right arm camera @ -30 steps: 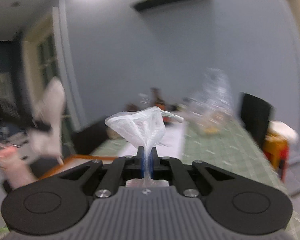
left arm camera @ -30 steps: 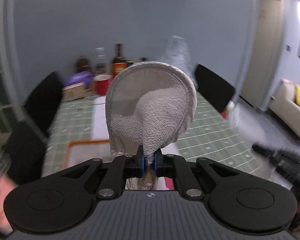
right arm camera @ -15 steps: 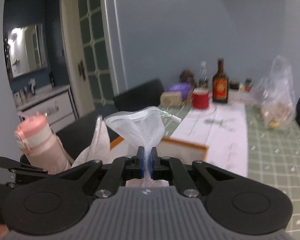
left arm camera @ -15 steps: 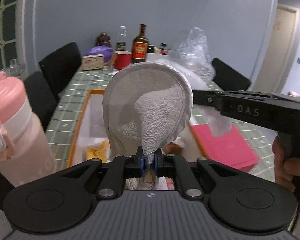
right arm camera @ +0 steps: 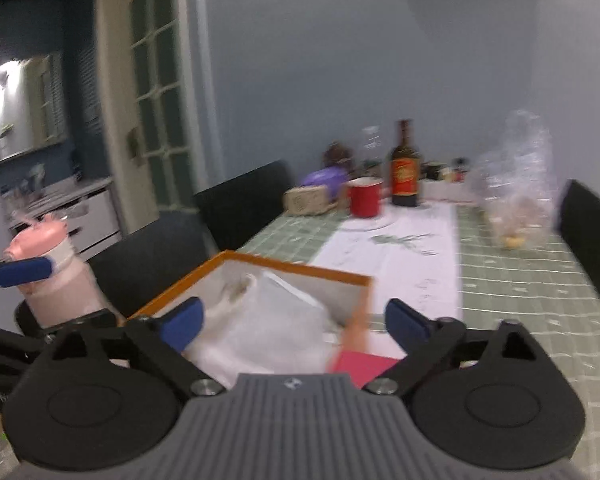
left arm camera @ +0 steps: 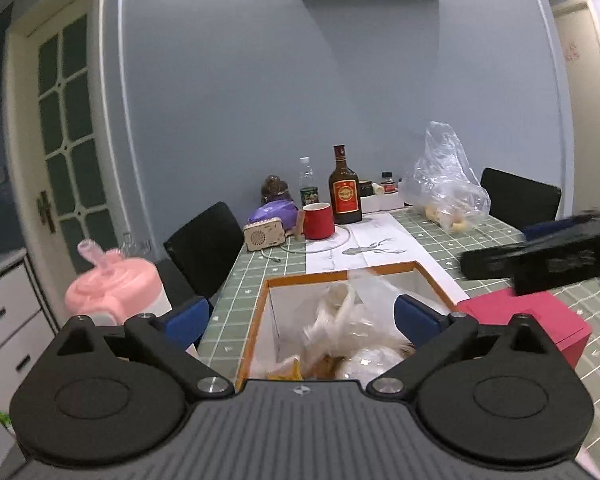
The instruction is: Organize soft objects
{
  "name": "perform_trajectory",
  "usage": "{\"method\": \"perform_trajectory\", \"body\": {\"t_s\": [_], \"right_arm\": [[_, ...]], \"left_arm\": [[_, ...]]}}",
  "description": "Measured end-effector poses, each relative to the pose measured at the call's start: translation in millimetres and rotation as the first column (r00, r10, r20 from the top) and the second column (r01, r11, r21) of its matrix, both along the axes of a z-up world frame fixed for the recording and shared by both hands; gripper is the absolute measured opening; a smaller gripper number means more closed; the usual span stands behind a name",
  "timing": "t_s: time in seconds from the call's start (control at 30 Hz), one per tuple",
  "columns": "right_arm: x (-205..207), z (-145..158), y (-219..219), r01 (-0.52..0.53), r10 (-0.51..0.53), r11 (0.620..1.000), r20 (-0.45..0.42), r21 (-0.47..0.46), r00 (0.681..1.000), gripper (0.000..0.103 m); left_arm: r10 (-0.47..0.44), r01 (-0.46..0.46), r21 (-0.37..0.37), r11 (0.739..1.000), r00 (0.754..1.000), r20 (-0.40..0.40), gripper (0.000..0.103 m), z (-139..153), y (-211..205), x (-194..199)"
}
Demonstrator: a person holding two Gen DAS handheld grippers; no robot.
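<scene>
Half a second ago each tool was clamped on a soft piece; now the left tool (left arm camera: 301,318) and right tool (right arm camera: 294,322) both gape, and the pieces lie blurred in the box (left arm camera: 260,312) below.

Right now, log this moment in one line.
left gripper: open | right gripper: open | soft items: in orange-rimmed box

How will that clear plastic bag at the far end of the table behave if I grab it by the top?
The clear plastic bag looks thin and crinkled, so it will probably collapse and stretch rather than hold its shape. The pale lumps sit low in it, so it would likely hang and swing. The film may slip between the fingers.
</scene>
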State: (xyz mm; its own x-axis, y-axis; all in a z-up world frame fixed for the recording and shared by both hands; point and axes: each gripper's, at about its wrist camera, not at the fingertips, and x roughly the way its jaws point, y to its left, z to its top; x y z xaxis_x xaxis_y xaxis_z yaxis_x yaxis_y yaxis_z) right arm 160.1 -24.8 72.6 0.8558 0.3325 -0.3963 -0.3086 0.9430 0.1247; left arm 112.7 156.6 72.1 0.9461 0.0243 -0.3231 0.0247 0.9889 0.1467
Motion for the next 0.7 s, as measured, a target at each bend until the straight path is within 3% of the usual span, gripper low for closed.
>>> {"method": "perform_trajectory", "body": {"t_s": [0.13, 0.23, 0.37, 0.5, 0.7], "right_arm": [[-34.9, -13.2, -24.9, 0.14, -0.14, 0.99, 0.015, -0.004, 0.99, 0.1], [-55.3, -30.0, -37.6, 0.193, -0.193, 0.981, -0.022, 0.005, 0.981, 0.1], [-75.6, -50.0, -40.8, 0.206, -0.206, 0.978, -0.053, -0.014, 0.977, 0.1], [-80.3, -60.0, -40.0, 0.196, -0.198, 0.98, -0.064, -0.029, 0.978, 0.1], [-94.4, -60.0, -41.8, 0.189, -0.19, 0.982, -0.056, -0.029, 0.98, 0.1]], "left_arm": [[0.017, -0.017, -0.036, 0.999, 1.0, 0.004, 0.103, -4.9, -14.8, -9.5], [-0.013, 0.012, -0.062, 0.998, 1.0, -0.007, 0.103, -9.1, -26.5, -17.7], [-0.012, 0.011, -0.095, 0.995, 1.0, -0.009, 0.103, -12.1, -41.0, -30.9], [-0.022, 0.022, -0.048, 0.999, 1.0, -0.001, 0.103, -17.4, -60.5, -42.7], [-0.043, 0.041, -0.047, 0.998, 0.998, -0.035, 0.103, -27.0, -76.6, -53.8]]}}
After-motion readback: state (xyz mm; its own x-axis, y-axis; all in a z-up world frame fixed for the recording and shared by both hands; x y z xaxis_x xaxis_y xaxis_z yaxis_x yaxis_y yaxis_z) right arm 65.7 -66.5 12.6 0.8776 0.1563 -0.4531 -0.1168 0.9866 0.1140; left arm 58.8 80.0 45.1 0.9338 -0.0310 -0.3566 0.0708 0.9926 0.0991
